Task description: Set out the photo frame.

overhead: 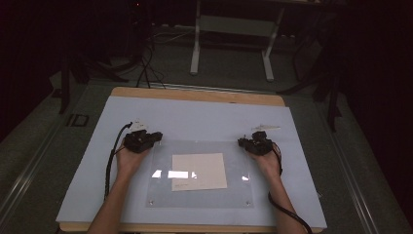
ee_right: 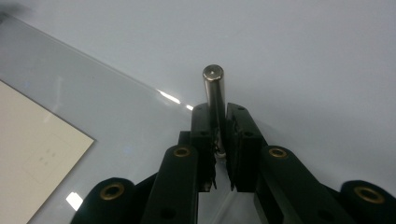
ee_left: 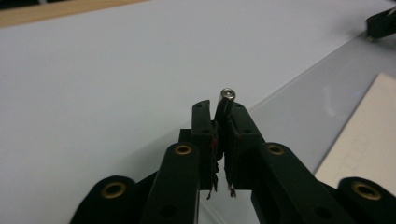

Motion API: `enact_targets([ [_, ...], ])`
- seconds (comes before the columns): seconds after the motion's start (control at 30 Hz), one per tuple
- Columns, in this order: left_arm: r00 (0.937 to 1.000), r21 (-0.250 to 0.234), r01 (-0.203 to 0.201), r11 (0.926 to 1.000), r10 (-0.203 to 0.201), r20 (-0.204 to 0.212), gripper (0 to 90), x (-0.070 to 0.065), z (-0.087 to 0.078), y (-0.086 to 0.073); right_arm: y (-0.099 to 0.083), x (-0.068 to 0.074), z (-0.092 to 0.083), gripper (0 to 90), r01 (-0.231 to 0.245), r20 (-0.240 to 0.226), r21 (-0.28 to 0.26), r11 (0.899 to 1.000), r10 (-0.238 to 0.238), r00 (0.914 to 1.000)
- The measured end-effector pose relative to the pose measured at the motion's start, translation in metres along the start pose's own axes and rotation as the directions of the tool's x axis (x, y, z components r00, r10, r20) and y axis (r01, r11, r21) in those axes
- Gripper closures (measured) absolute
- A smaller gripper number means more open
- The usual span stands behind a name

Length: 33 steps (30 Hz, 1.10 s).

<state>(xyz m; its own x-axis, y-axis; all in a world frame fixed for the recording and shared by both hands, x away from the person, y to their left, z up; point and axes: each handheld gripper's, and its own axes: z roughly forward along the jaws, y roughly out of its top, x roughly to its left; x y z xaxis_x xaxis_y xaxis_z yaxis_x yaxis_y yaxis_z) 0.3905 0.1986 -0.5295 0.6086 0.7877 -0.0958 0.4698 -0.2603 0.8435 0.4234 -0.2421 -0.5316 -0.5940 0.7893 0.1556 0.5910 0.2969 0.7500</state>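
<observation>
The right claw (ee_right: 219, 126) clamps a metal rod (ee_right: 214, 91) above a clear sheet (ee_right: 116, 107) covering beige paper (ee_right: 32, 154).

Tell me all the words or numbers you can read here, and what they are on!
None can be read.
Paper under the clear sheet: a faint printed line near its lower left corner, too small and blurred to read.
Paper in the right gripper view: a few faint marks, too blurred to read.
Grippers, metal rods and mat: no writing seen.
</observation>
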Motion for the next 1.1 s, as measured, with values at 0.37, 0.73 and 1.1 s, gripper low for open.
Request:
enact_targets([
  [0.37, 0.9999, -0.002, 0.016, 0.9999, -0.016, -0.001, 84.0, 0.0, -0.001, 0.0, 0.002, -0.001, -0.021, 77.9, 0.051, -0.02, -0.121, 0.991, -0.054, 0.9983],
  [0.73, 0.9998, -0.015, 0.022, 0.9997, -0.022, 0.001, 83.1, 0.0, 0.0, 0.0, 0.0, 0.005, -0.018, 83.5, 0.106, 0.027, -0.159, 0.982, -0.103, 0.9944],
  [1.1, 0.9988, -0.017, 0.045, 0.9988, -0.045, 0.019, 84.0, 0.003, 0.001, 0.0, 0.001, 0.005, -0.018, 84.4, 0.075, 0.022, -0.148, 0.986, -0.073, 0.9971],
])
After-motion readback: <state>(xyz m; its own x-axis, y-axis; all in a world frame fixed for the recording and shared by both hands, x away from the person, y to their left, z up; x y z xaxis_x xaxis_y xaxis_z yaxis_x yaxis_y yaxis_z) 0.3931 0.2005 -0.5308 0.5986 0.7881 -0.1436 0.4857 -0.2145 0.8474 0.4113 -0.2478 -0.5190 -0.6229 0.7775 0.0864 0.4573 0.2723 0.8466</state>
